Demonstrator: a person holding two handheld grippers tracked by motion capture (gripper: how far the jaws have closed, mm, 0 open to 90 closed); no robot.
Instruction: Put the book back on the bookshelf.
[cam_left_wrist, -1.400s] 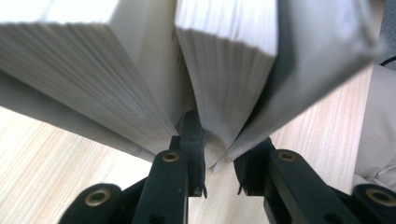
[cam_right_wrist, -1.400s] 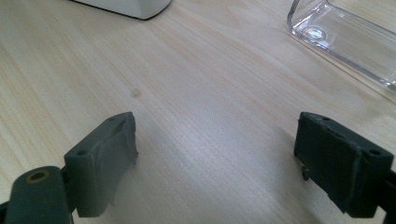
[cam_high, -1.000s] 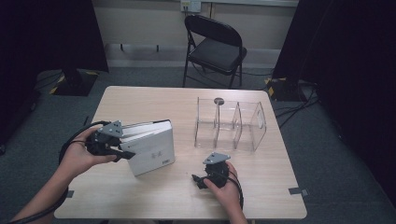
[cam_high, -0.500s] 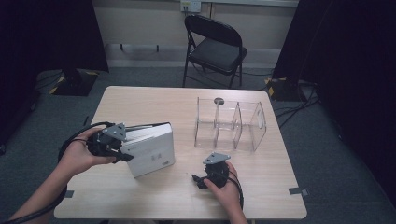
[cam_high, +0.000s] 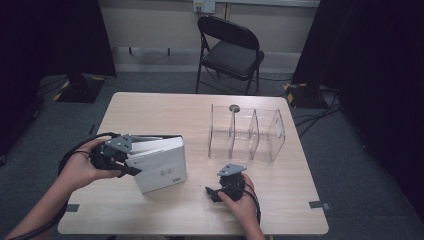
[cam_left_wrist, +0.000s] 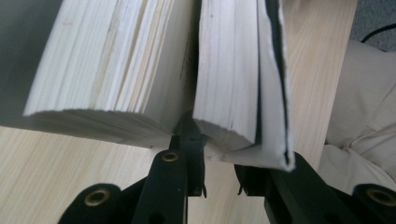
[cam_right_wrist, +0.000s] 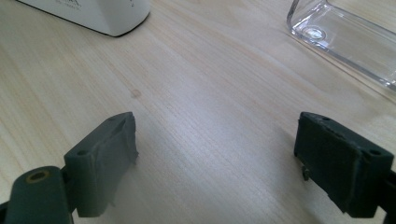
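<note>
A thick white book (cam_high: 162, 165) stands tilted on the wooden table (cam_high: 165, 110), left of centre. My left gripper (cam_high: 131, 167) is at its left edge and is shut on it. In the left gripper view one jaw is pushed in between the pages and the other lies outside the cover, so the left gripper (cam_left_wrist: 229, 144) clamps a sheaf of pages with the cover (cam_left_wrist: 271, 93). My right gripper (cam_high: 211, 192) rests on the table near the front edge. It stands open (cam_right_wrist: 215, 154) over bare wood, with nothing between its pads (cam_right_wrist: 109, 149).
A clear plastic divider rack (cam_high: 247, 132) with several compartments stands to the right of the book; its base (cam_right_wrist: 345, 37) lies ahead of the right gripper. The book's corner (cam_right_wrist: 93, 11) is to that gripper's far left. A black folding chair (cam_high: 230, 50) stands beyond the table.
</note>
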